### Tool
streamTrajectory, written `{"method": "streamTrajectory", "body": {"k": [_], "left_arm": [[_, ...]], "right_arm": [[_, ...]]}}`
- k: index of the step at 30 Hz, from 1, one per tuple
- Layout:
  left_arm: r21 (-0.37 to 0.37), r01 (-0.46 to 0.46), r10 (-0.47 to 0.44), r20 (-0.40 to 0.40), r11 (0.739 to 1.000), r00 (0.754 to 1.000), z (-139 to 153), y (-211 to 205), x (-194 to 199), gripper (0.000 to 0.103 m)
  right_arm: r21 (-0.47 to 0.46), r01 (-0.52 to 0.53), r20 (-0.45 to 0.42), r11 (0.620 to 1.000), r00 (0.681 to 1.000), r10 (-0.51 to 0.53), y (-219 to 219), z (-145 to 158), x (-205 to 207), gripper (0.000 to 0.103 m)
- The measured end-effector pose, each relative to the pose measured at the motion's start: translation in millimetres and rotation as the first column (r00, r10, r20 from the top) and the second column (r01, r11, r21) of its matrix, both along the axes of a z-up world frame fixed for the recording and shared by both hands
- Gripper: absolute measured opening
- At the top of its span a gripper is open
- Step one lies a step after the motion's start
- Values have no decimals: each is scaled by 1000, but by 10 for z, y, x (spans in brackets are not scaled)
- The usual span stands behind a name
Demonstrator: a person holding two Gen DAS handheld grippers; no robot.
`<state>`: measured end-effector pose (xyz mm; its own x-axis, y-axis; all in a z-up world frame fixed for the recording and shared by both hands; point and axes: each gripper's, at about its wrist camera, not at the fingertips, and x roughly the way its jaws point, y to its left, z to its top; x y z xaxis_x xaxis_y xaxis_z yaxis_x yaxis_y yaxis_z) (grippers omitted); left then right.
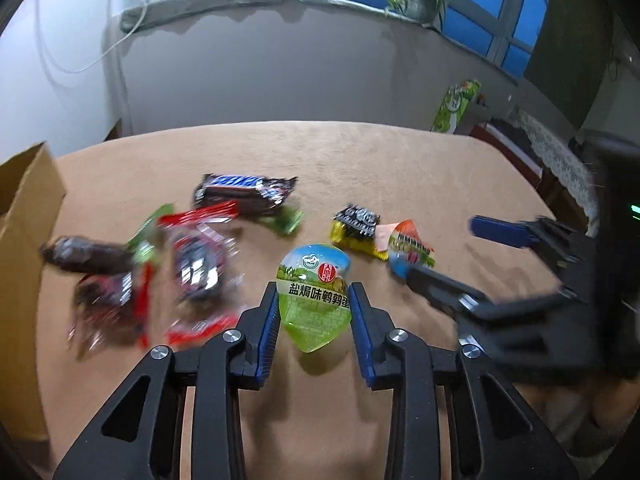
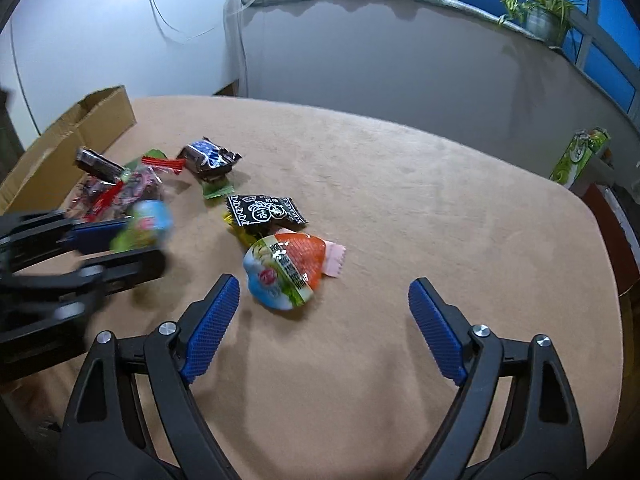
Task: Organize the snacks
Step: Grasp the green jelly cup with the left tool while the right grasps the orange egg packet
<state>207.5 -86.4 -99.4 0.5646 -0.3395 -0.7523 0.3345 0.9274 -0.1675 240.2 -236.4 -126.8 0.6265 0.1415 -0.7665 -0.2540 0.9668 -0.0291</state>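
Observation:
My left gripper [image 1: 316, 300] is shut on a green egg-shaped snack pack [image 1: 314, 292]; both blue pads press its sides. The right wrist view shows that gripper [image 2: 138, 240] blurred at the left with the green pack [image 2: 140, 228] in it. My right gripper [image 2: 324, 286] is open, and an orange-and-blue egg-shaped pack [image 2: 284, 272] lies on the tan table just ahead of its left finger, untouched. In the left wrist view the right gripper [image 1: 443, 250] reaches in from the right beside that orange pack [image 1: 408, 248].
An open cardboard box [image 2: 100, 120] stands at the table's left edge. Beside it lie red wrapped snacks [image 1: 196, 264], a dark chocolate bar [image 1: 244, 192] and a black-and-yellow candy pack [image 2: 266, 210]. A green carton [image 2: 580, 156] stands off the table's far right.

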Motion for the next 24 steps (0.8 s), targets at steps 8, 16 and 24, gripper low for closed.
{"method": "streamTrajectory", "body": {"k": [8, 16, 24], "left_arm": [[10, -29, 28, 49, 1000, 998, 109, 277, -248, 32], [-21, -47, 48, 54, 999, 997, 144, 493, -353, 32], [-37, -63, 66, 82, 997, 994, 203, 674, -591, 32]], "right_arm": [[-21, 3, -21, 1000, 1000, -3, 157, -104, 130, 53], [-24, 44, -21, 999, 999, -44, 161, -88, -38, 28], [8, 99, -10, 995, 995, -99, 41, -81, -473, 23]]}}
